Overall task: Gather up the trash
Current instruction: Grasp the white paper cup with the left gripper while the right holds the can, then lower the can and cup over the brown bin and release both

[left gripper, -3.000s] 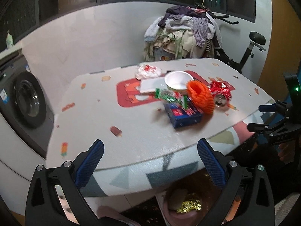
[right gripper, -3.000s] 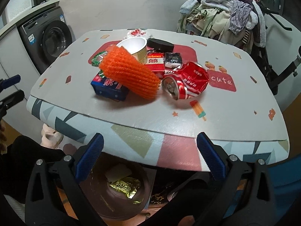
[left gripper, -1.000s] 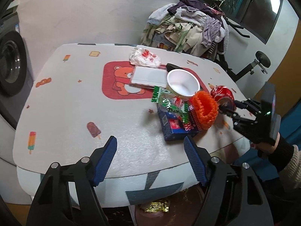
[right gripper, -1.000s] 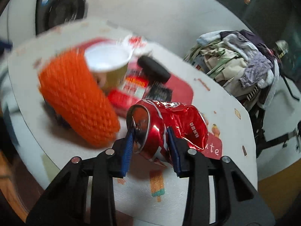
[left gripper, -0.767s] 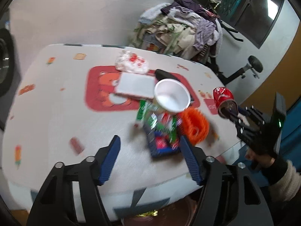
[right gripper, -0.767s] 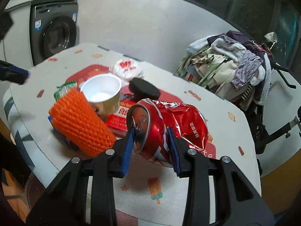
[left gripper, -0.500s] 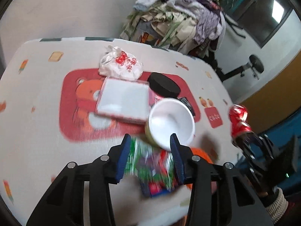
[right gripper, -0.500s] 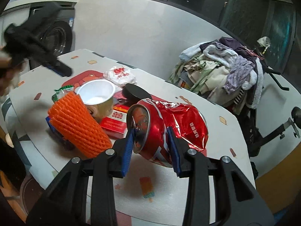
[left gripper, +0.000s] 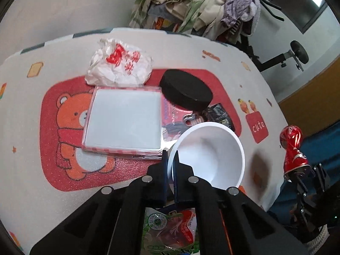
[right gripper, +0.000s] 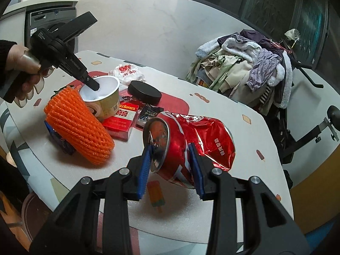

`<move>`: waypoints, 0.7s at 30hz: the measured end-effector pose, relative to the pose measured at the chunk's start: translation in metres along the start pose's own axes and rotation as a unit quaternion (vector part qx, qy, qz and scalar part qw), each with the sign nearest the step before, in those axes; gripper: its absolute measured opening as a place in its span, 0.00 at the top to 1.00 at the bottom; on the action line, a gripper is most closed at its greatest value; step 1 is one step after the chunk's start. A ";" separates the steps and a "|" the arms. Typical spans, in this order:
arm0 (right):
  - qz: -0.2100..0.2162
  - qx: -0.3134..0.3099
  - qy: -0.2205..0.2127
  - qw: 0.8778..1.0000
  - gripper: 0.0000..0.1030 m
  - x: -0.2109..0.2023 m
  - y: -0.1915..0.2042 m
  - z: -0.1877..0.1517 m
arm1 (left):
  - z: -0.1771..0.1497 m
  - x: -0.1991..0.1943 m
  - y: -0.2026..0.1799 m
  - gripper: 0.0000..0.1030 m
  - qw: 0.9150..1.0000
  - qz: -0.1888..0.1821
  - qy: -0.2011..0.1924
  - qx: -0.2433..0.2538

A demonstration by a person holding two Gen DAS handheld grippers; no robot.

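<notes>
Cup point(left gripper: 209, 155): white paper, light, crushable; upright on counter point(left gripper: 25, 110), 5 o'clock of black lid point(left gripper: 186, 89).
Left hand-held gripper point(left gripper: 170, 170): clamped on cup rim.
Right hand-held gripper point(right gripper: 170, 167): holding crushed can point(right gripper: 189, 142).

The table point(left gripper: 29, 114) is rounded, covered in a white mat printed with small ice lollies, toast slices and a red bear panel at its centre. Toward the far edge lies a crumpled white bag point(left gripper: 119, 65) with red print. On the red panel sit a flat white-lidded box point(left gripper: 123, 121) and a black round lid point(left gripper: 186, 91) — side by side. A white paper cup point(left gripper: 209, 155) stands upright near the right edge. Nearer the front edge lie an orange foam net point(right gripper: 78, 127), a red cigarette pack point(right gripper: 123, 119) and a small dark sachet point(right gripper: 148, 112).
</notes>
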State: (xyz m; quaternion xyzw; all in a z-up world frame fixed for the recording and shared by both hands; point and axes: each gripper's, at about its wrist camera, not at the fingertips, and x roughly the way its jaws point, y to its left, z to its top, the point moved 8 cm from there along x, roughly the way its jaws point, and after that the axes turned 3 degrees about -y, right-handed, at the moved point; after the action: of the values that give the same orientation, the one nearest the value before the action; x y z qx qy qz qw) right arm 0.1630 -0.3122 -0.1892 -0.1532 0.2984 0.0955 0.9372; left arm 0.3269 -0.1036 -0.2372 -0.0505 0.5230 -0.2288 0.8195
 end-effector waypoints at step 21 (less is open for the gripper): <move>0.039 -0.042 -0.027 0.998 0.64 -0.064 0.062 0.018 | -0.071 -0.150 -0.018 0.95 0.993 -0.005 -0.110 0.032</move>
State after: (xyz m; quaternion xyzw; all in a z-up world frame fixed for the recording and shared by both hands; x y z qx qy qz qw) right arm 0.1042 -0.2533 -0.1516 -0.1783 0.2747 0.1489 0.9330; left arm 0.2065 -0.0444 -0.1384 -0.0516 0.4222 -0.2422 0.8720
